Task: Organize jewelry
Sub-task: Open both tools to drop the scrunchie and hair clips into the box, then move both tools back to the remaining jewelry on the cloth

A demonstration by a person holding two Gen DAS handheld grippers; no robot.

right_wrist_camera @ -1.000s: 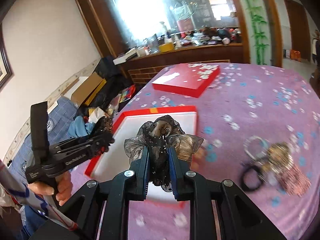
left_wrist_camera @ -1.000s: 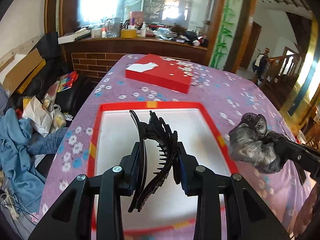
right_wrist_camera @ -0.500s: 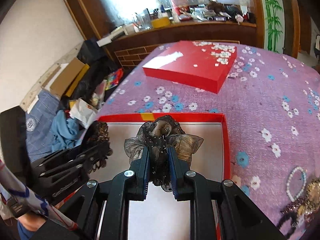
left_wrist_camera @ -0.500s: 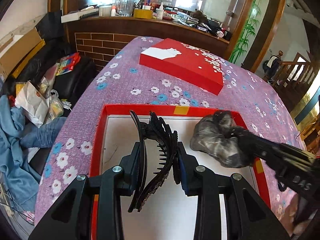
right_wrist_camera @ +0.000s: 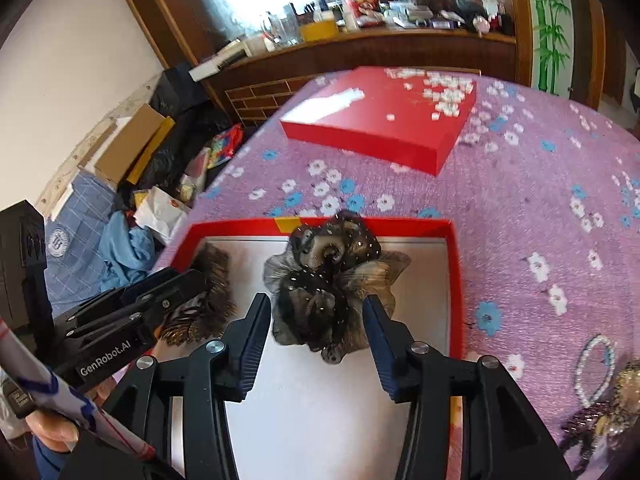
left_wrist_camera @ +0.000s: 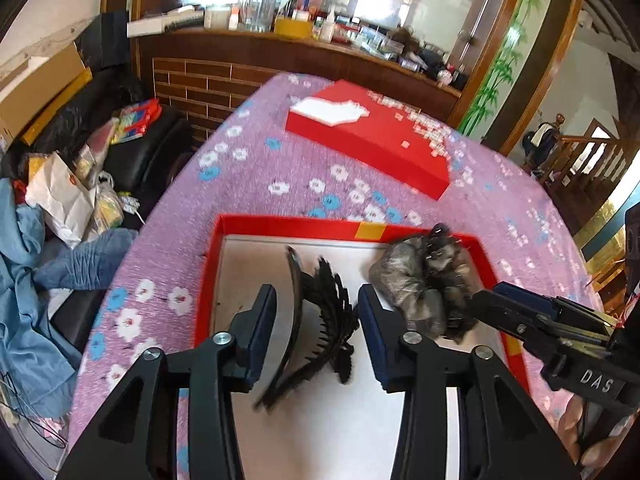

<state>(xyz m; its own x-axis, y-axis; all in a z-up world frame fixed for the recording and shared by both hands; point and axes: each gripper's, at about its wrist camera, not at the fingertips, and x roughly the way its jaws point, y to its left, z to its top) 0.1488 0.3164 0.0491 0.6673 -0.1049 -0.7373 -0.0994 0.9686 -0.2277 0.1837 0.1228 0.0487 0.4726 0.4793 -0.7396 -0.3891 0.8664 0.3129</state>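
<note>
From the left wrist camera, the left gripper (left_wrist_camera: 316, 332) stands over the white floor of an open red box (left_wrist_camera: 288, 225) on a table covered with a purple flowered cloth (left_wrist_camera: 256, 176). Its jaws have just been opening, and a gap shows on each side of the black hair claw (left_wrist_camera: 320, 320) between them: the pads no longer press it, and the clip looks blurred, leaning on the box floor (whether it has fully settled I cannot tell). At about two o'clock from the claw a grey gauze hair bow (left_wrist_camera: 420, 276) lies in the box's far right corner, with the right gripper (left_wrist_camera: 480, 304) reaching in from three o'clock, its tips just beside the bow. A flat red lid (left_wrist_camera: 372, 140) lies at twelve o'clock, well apart from the box.

From the right wrist camera, the right gripper (right_wrist_camera: 314, 312) points down into the same red box (right_wrist_camera: 456, 280). Its jaws have just been opening too; the blue pads stand clear on both sides of the hair bow (right_wrist_camera: 332, 280), which rests on the white floor near the far wall. At nine o'clock the left gripper (right_wrist_camera: 200, 280) comes in over the box's left edge, with the hair claw (right_wrist_camera: 208, 300) below its tips (only partly seen). The red lid (right_wrist_camera: 380, 120) sits at twelve o'clock on the flowered cloth (right_wrist_camera: 540, 200). At four o'clock, outside the box, a pale bead bracelet (right_wrist_camera: 596, 368) lies beside a dark tangle of other jewelry (right_wrist_camera: 600, 424).
</note>
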